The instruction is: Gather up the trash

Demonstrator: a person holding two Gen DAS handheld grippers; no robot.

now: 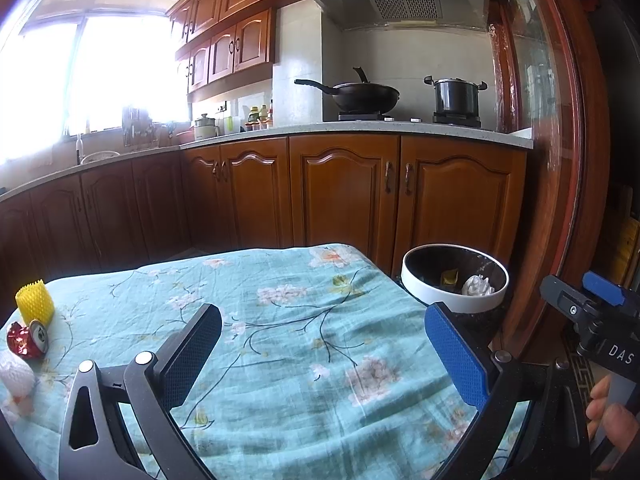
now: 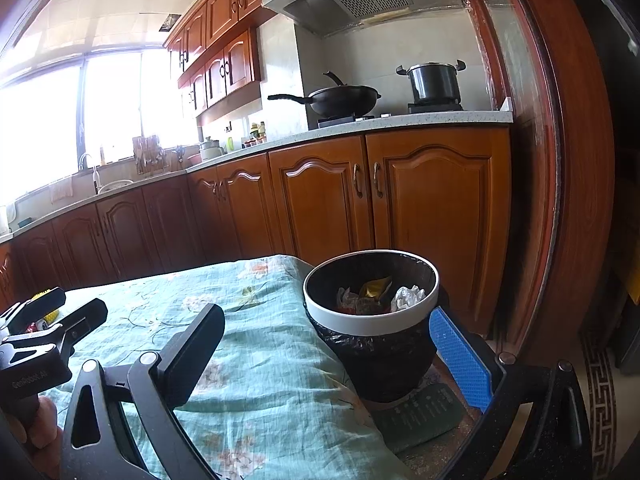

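A crushed red can point(image 1: 29, 340), a yellow foam net point(image 1: 35, 301) and a white foam net point(image 1: 15, 378) lie at the table's left edge in the left wrist view. A black trash bin with a white rim point(image 1: 454, 278) stands beside the table's right end; it holds crumpled paper and a yellow wrapper point(image 2: 374, 289). My left gripper point(image 1: 324, 354) is open and empty above the floral tablecloth point(image 1: 300, 320). My right gripper point(image 2: 326, 354) is open and empty, just in front of the bin point(image 2: 370, 316). The can and yellow net are mostly hidden behind the left gripper in the right wrist view.
Wooden kitchen cabinets point(image 1: 344, 192) run behind the table, with a wok point(image 1: 360, 96) and pot point(image 1: 456, 98) on the stove. A wooden door frame point(image 1: 560, 160) stands at right. A dark mat point(image 2: 420, 412) lies under the bin.
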